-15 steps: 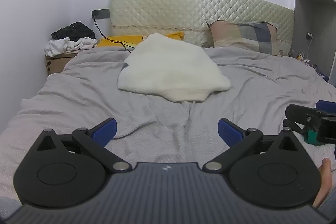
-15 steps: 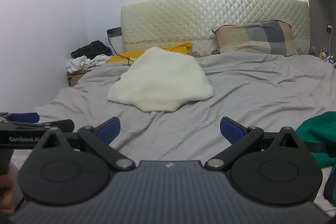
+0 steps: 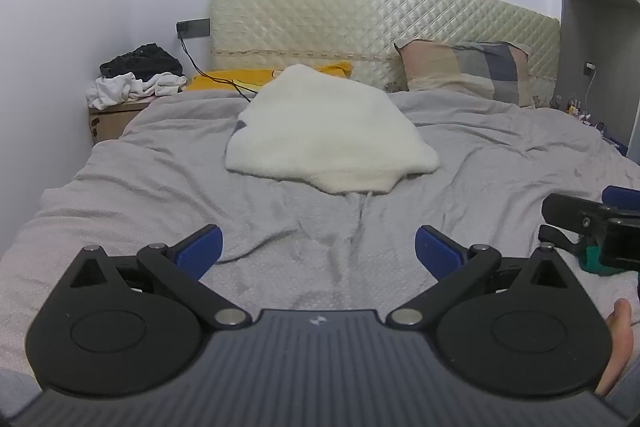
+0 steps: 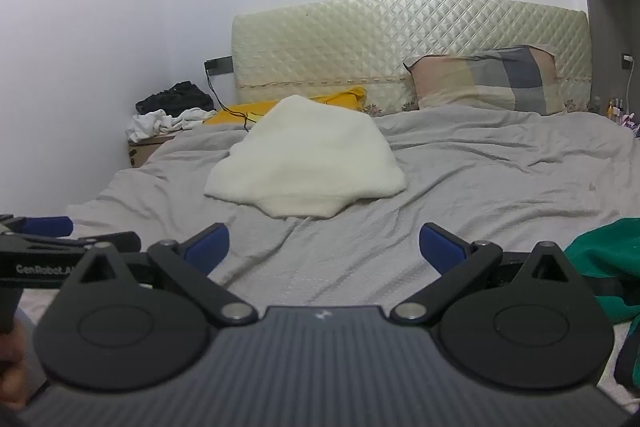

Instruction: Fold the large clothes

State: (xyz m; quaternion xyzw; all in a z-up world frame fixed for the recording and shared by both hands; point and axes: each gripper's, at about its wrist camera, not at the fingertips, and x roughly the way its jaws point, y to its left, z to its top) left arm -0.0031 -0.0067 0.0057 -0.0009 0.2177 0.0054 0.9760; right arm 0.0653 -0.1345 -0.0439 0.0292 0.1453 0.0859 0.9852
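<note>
2 tools (image 3: 318, 247) (image 4: 324, 245), 1 white fleece (image 3: 328, 131), 1 green garment (image 4: 604, 267), 1 pillow (image 3: 464, 71), 1 grey bedsheet (image 3: 160, 179)

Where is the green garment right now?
The green garment lies on the grey bedspread at the right wrist view's right edge, beside the right gripper, far from the white fleece.

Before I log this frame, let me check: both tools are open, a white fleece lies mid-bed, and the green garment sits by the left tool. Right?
Not quite. The green garment sits by the right tool, as the right wrist view shows. The rest holds: the left tool is open too, and the white fleece lies mid-bed.
</note>
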